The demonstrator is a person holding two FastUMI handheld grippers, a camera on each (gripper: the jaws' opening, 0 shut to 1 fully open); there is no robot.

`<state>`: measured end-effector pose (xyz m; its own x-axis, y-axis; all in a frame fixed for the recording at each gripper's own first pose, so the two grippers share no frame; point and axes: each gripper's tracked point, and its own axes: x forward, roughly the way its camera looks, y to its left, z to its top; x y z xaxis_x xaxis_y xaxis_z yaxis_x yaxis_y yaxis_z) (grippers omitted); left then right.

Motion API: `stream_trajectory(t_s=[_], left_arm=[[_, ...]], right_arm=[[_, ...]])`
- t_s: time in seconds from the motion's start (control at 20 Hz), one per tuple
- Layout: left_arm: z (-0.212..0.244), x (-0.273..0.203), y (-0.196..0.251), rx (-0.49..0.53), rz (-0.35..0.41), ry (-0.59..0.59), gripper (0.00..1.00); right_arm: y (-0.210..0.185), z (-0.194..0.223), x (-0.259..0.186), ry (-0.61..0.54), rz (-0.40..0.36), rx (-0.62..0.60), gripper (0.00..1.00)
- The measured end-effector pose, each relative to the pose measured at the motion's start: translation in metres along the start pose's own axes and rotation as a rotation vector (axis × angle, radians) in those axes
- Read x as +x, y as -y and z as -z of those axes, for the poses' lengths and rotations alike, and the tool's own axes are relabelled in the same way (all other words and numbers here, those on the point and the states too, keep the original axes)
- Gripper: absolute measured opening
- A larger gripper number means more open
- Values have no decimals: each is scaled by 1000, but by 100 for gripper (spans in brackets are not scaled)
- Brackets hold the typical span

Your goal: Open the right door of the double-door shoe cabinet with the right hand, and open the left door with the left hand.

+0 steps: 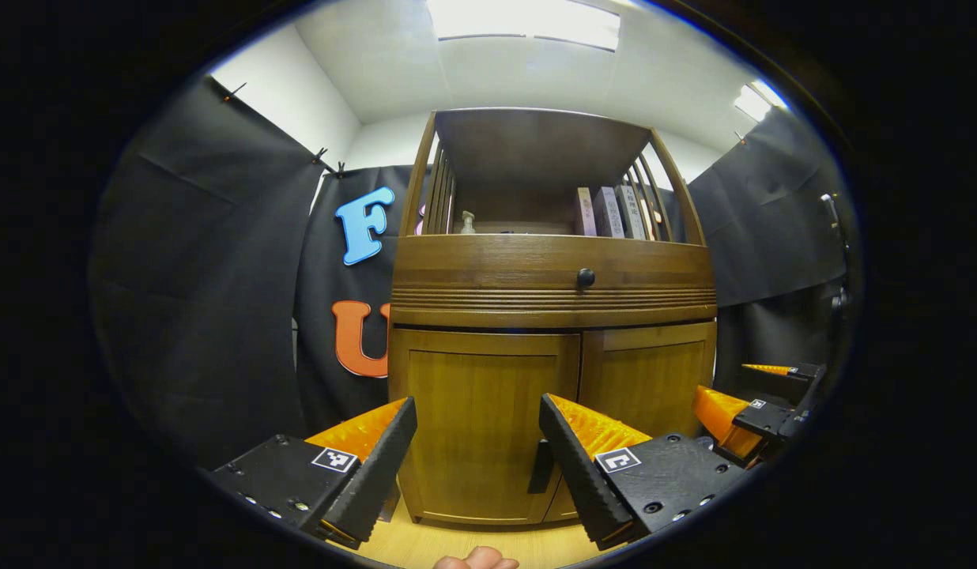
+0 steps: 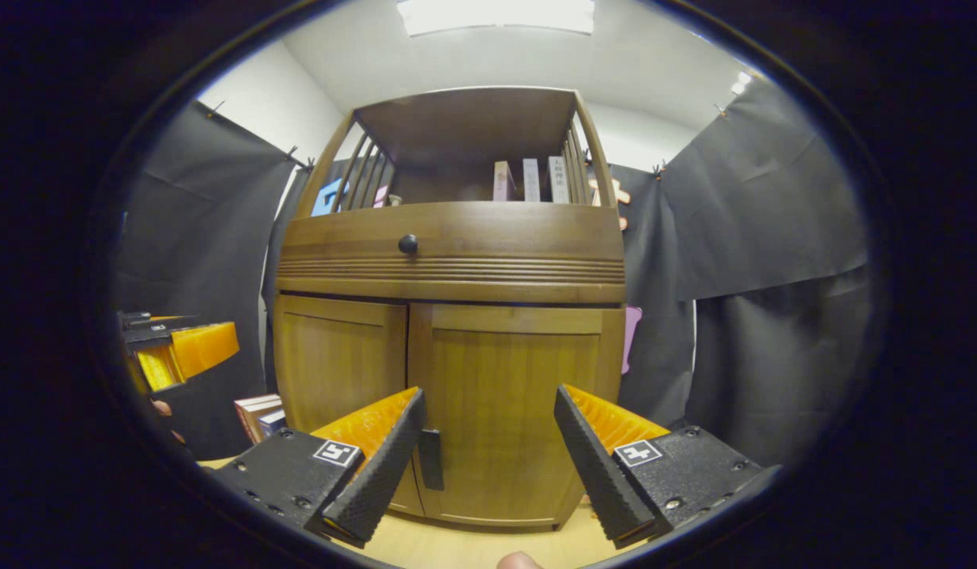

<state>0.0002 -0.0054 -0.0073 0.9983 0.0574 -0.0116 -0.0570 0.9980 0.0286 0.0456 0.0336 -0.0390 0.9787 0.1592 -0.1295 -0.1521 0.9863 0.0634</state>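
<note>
While both doors are standing closed, two grippers are facing the shoe cabinet (image 1: 552, 316), which is filling the centre of each frame; the left gripper (image 1: 478, 442), at the bottom of the left gripper view, is gaping wide with nothing between its fingers, and the right gripper (image 2: 488, 438), at the bottom of the right gripper view, is likewise spread and empty. The left door (image 1: 480, 427) is sitting at lower centre of the left gripper view with its dark handle (image 1: 541, 468) just beside the inner finger; the right door (image 2: 508, 419) is sitting at lower centre of the right gripper view, its handle (image 2: 431, 458) close against the left-hand finger.

Risks, as judged from here: both handles are lying off to one side of their grippers rather than between the fingers, so a closing pinch is likely to miss or catch only an edge and slip; the handles are hugging the shared centre seam, so the two grippers may be crowding each other; a pull not following the hinge arc could be dragging the cabinet across the wooden floor (image 1: 473, 545).

Counted: one cabinet; two doors; two door handles; one round drawer knob (image 1: 586, 277); two grippers; about four upright books (image 1: 615, 212) at the upper right of the shelf, the exact number being hard to tell.
</note>
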Motion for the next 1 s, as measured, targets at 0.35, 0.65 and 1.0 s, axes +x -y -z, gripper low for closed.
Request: stream_trajectory(t_s=[0.35,0.65,1.0], left_arm=[[4,2,-16,12,-26,-12,93],[5,3,-31,32,-57,-7,93],[13,8,-39,47,-76,-32,94]], right_arm=[[-23,30,35,-60,-37,1,100],[-42,64,64,-144,-81,34,100],[-56,112,96,-253,-96,28,95]])
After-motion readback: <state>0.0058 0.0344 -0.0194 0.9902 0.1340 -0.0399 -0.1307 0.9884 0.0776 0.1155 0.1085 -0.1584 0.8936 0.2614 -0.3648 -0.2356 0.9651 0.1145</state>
